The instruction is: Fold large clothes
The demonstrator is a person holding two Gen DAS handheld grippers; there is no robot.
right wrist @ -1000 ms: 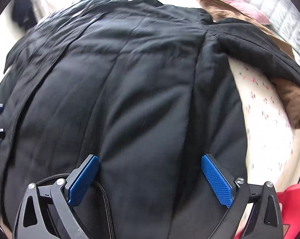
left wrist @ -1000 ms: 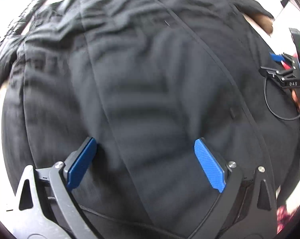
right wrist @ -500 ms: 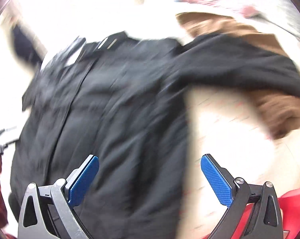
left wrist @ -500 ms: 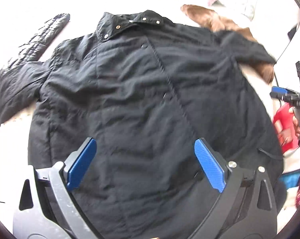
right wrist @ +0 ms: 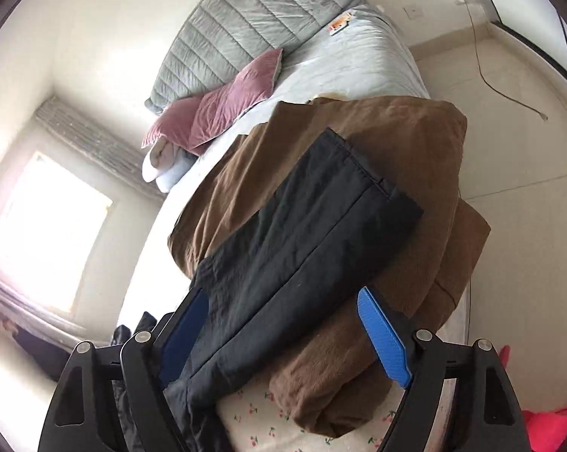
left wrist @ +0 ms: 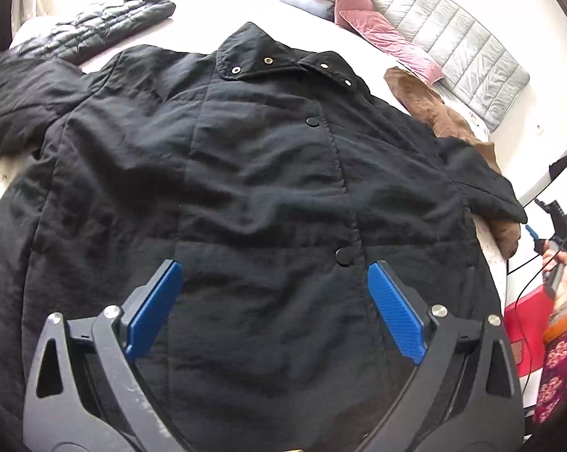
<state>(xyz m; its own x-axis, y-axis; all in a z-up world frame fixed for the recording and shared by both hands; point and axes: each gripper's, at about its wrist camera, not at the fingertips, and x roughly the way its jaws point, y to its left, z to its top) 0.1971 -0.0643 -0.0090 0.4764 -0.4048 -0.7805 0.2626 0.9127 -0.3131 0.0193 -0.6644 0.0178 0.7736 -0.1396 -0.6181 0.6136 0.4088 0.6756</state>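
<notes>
Coat: the black coat [left wrist: 245, 196] lay flat on the bed [right wrist: 358, 64], front up, collar far from the camera.
Left tongs [left wrist: 274, 312]: spread wide above the coat's lower front, gripping nothing.
Right tongs [right wrist: 283, 339]: closing, the coat's sleeve [right wrist: 306, 248] between the pads, not yet pinched.
Textures: coat matte, quilted, snap-buttoned; sleeve draped over a brown corduroy garment [right wrist: 426, 158].

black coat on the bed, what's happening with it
A person with a gripper in each hand is folding the black coat, which lies spread out, buttoned, on the bed. The left gripper hovers open above its lower front, holding nothing. The right gripper is at the sleeve that lies over a brown garment, its jaws closing around it.
</notes>
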